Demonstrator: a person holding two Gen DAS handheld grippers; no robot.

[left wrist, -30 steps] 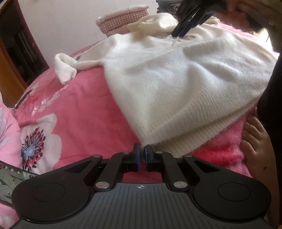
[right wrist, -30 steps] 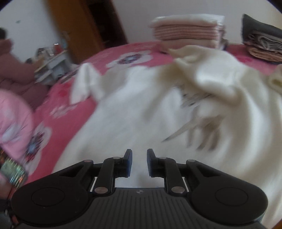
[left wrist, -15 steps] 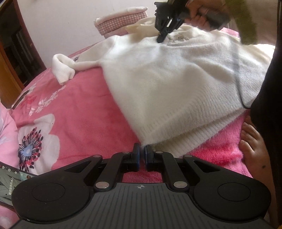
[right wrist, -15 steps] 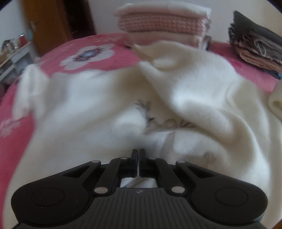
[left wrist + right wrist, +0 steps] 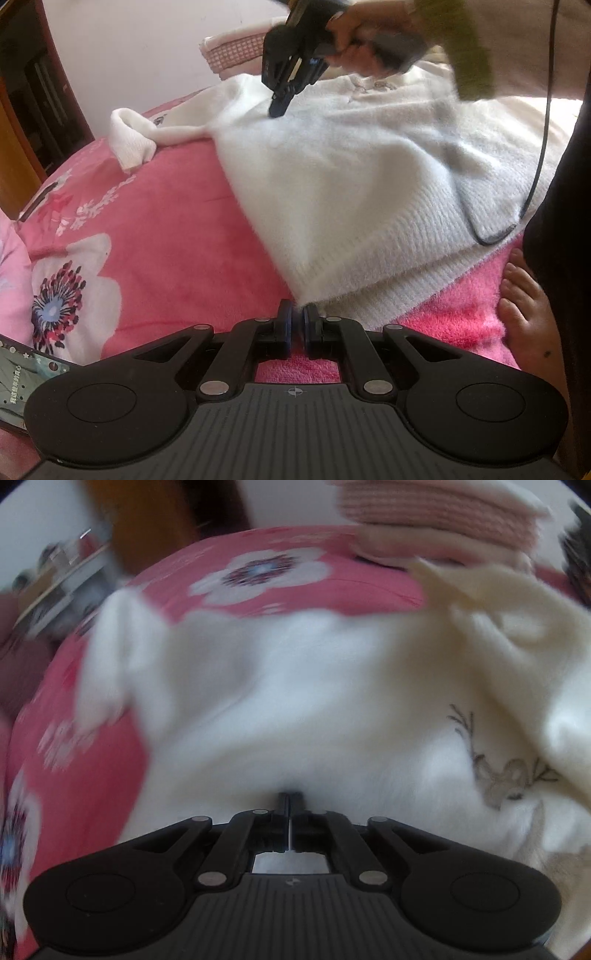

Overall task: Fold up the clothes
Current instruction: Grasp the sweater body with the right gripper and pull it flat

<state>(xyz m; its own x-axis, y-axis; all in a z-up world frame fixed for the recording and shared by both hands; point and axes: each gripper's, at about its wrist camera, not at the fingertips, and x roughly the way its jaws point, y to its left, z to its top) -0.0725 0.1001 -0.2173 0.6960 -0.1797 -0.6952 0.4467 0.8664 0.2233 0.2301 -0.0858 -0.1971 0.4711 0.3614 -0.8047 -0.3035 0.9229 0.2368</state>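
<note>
A fluffy white sweater (image 5: 351, 177) lies spread on a pink flowered bedspread (image 5: 166, 240). Its left sleeve (image 5: 131, 144) trails toward the bed's edge with the cuff folded over. My left gripper (image 5: 298, 321) is shut on the near corner of the ribbed hem. My right gripper (image 5: 279, 107), held by a hand, presses into the sweater near the left shoulder. In the right wrist view the right gripper (image 5: 290, 801) is shut with white sweater (image 5: 295, 701) fabric pinched at its tips. A grey deer embroidery (image 5: 506, 771) shows to its right.
Folded pink and cream clothes (image 5: 236, 48) are stacked at the back, with a dark pile (image 5: 576, 565) to their right. A person's bare foot (image 5: 524, 306) rests on the bed by the hem. A black cable (image 5: 532, 184) hangs over the sweater. A wooden cabinet (image 5: 22, 110) stands left.
The right gripper went from open to shut on the sweater by the embroidery, then moved left toward the shoulder. The left gripper has kept its hold on the hem corner.
</note>
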